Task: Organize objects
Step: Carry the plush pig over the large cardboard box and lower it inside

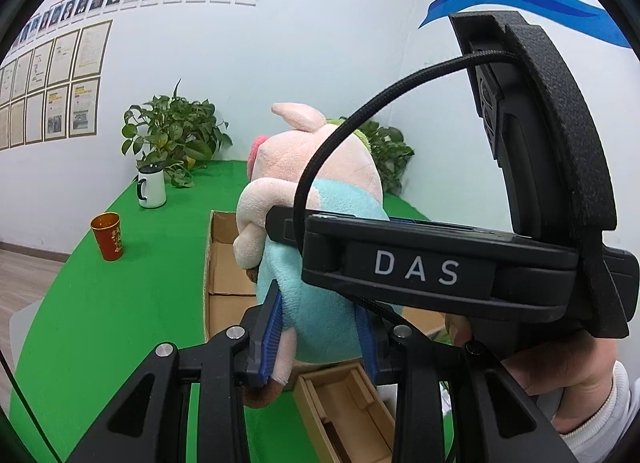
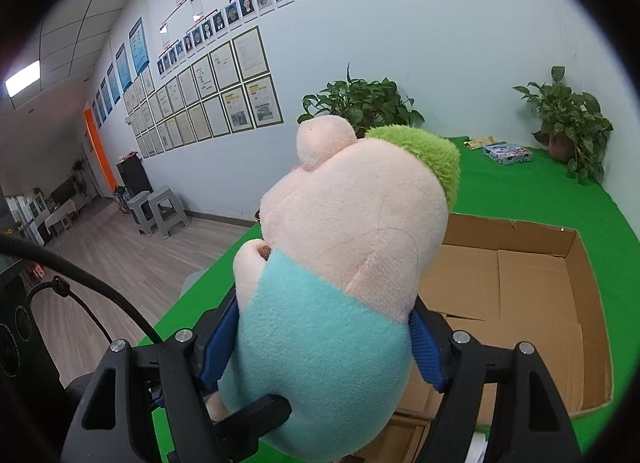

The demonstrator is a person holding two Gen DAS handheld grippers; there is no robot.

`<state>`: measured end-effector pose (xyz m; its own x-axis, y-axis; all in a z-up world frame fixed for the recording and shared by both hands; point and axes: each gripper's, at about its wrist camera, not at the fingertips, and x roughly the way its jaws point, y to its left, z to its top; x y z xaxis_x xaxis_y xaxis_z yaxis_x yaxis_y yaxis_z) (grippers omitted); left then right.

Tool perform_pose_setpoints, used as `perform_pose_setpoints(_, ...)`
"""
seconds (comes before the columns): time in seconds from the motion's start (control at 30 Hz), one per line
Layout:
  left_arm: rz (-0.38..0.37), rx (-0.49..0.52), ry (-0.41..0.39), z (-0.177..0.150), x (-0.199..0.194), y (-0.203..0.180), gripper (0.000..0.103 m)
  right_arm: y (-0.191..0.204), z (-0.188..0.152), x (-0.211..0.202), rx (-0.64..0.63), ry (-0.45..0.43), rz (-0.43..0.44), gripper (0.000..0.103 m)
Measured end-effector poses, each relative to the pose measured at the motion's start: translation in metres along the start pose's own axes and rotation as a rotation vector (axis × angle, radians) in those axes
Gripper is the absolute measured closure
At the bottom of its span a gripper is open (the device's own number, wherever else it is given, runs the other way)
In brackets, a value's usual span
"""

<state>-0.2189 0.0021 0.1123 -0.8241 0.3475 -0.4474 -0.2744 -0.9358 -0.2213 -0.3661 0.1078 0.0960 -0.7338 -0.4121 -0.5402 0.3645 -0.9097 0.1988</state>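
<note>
While both tongs (image 1: 320, 327) (image 2: 324, 343) clamp it, plush pig (image 2: 340, 243) stands upright, head up.

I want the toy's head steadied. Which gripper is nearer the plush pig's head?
Right. The right gripper clamps the teal body just under the plush pig's head; the left gripper clamps lower down, by the legs.

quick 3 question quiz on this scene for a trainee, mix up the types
1. True or false: both grippers clamp the pink plush pig in a teal shirt.
2. What lies below the pig? A) open brown cardboard box B) blue plastic bin C) wire basket
3. Fill in: the white mug with a black handle stands beside a leafy potted ____.

Key: 1 true: left gripper and right gripper each pinch its body. 2 A. 3 plant.
</note>
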Motion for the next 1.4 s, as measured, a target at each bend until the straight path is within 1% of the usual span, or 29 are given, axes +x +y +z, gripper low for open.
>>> perform_pose_setpoints(0.07,0.002,-0.011,0.017,0.007,0.008,0.006,0.072,-0.007,0.004,0.010,0.008,0.018,0.020,0.029)
perform_pose_setpoints(0.1,0.009,-0.020,0.042,0.013,0.020,0.008,0.072,-0.011,0.006,0.016,0.012,0.033,0.031,0.029)
perform_pose_setpoints(0.13,0.010,-0.019,0.053,0.014,0.023,0.010,0.072,-0.014,0.008,0.022,0.017,0.049,0.042,0.029)
perform_pose_setpoints(0.2,0.028,-0.022,0.094,0.019,0.041,0.013,0.072,-0.024,0.010,0.036,0.036,0.084,0.066,0.029)
perform_pose_setpoints(0.27,0.032,-0.033,0.130,0.018,0.055,0.016,0.072,-0.034,0.012,0.048,0.051,0.112,0.084,0.029)
perform_pose_setpoints(0.3,0.039,-0.041,0.157,0.020,0.068,0.019,0.072,-0.040,0.012,0.056,0.058,0.131,0.098,0.029)
perform_pose_setpoints(0.4,0.063,-0.063,0.212,0.013,0.093,0.030,0.072,-0.052,0.009,0.079,0.077,0.195,0.151,0.029)
perform_pose_setpoints(0.43,0.066,-0.070,0.224,0.007,0.095,0.033,0.072,-0.055,0.007,0.086,0.081,0.215,0.169,0.029)
perform_pose_setpoints(0.57,0.079,-0.123,0.298,-0.012,0.121,0.053,0.072,-0.063,-0.009,0.113,0.093,0.297,0.225,0.029)
perform_pose_setpoints(0.67,0.080,-0.157,0.356,-0.028,0.146,0.074,0.072,-0.074,-0.025,0.137,0.143,0.375,0.258,0.029)
perform_pose_setpoints(0.83,0.092,-0.214,0.424,-0.053,0.171,0.099,0.072,-0.084,-0.046,0.167,0.196,0.495,0.269,0.029)
perform_pose_setpoints(0.87,0.096,-0.215,0.427,-0.056,0.173,0.103,0.072,-0.084,-0.049,0.171,0.199,0.517,0.268,0.026)
perform_pose_setpoints(0.93,0.096,-0.203,0.412,-0.056,0.170,0.107,0.072,-0.086,-0.050,0.171,0.215,0.520,0.282,0.025)
perform_pose_setpoints(0.97,0.100,-0.187,0.407,-0.054,0.168,0.107,0.074,-0.086,-0.050,0.169,0.218,0.526,0.281,0.025)
perform_pose_setpoints(1.03,0.108,-0.168,0.400,-0.054,0.164,0.108,0.074,-0.084,-0.049,0.168,0.221,0.533,0.276,0.023)
perform_pose_setpoints(1.1,0.120,-0.164,0.400,-0.056,0.164,0.112,0.075,-0.085,-0.049,0.169,0.230,0.532,0.273,0.016)
perform_pose_setpoints(1.17,0.123,-0.207,0.394,-0.062,0.160,0.118,0.077,-0.089,-0.050,0.170,0.264,0.523,0.276,0.009)
perform_pose_setpoints(1.23,0.115,-0.252,0.393,-0.064,0.156,0.123,0.078,-0.101,-0.046,0.173,0.341,0.533,0.292,0.008)
perform_pose_setpoints(1.27,0.121,-0.254,0.390,-0.065,0.152,0.119,0.078,-0.107,-0.047,0.168,0.393,0.531,0.313,0.008)
perform_pose_setpoints(1.33,0.131,-0.247,0.386,-0.065,0.151,0.120,0.079,-0.117,-0.043,0.157,0.444,0.501,0.338,0.008)
perform_pose_setpoints(1.4,0.139,-0.236,0.389,-0.065,0.148,0.117,0.079,-0.125,-0.038,0.135,0.450,0.448,0.331,0.004)
